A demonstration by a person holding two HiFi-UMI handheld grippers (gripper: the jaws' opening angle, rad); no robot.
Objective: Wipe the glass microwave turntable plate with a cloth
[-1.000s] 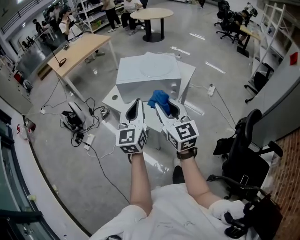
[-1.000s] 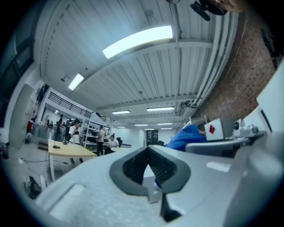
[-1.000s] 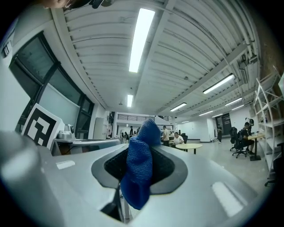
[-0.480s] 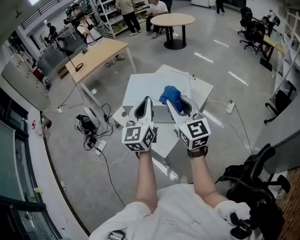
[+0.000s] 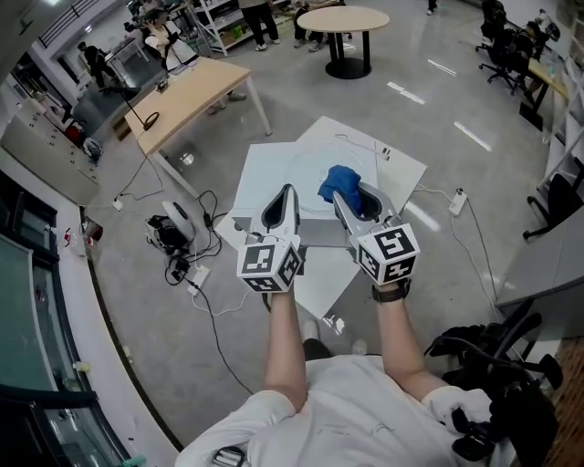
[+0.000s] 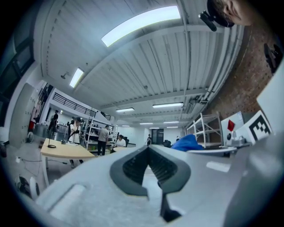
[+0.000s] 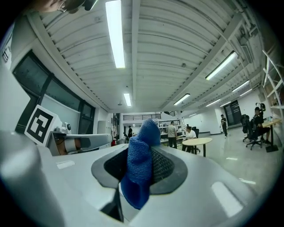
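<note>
My right gripper (image 5: 341, 195) (image 7: 143, 153) is shut on a blue cloth (image 5: 338, 179) (image 7: 139, 170), which bunches up out of its jaws. The same cloth (image 6: 188, 142) shows in the left gripper view. Just to its left, my left gripper (image 5: 286, 191) (image 6: 149, 150) has its jaws together with nothing between them. Both are held side by side, pointing up and away, above a white surface (image 5: 265, 178). A faint round outline (image 5: 315, 164) on that surface may be the glass turntable plate; the grippers hide part of it.
A wooden table (image 5: 187, 100) stands at the back left and a round table (image 5: 342, 18) at the back. Cables and a device (image 5: 173, 233) lie on the floor to the left. A black office chair (image 5: 493, 356) is at the lower right. People stand far behind.
The head view has swung over the white surface, which now lies more directly under the grippers. Both grippers keep their pose side by side, and the cloth stays in the right one.
</note>
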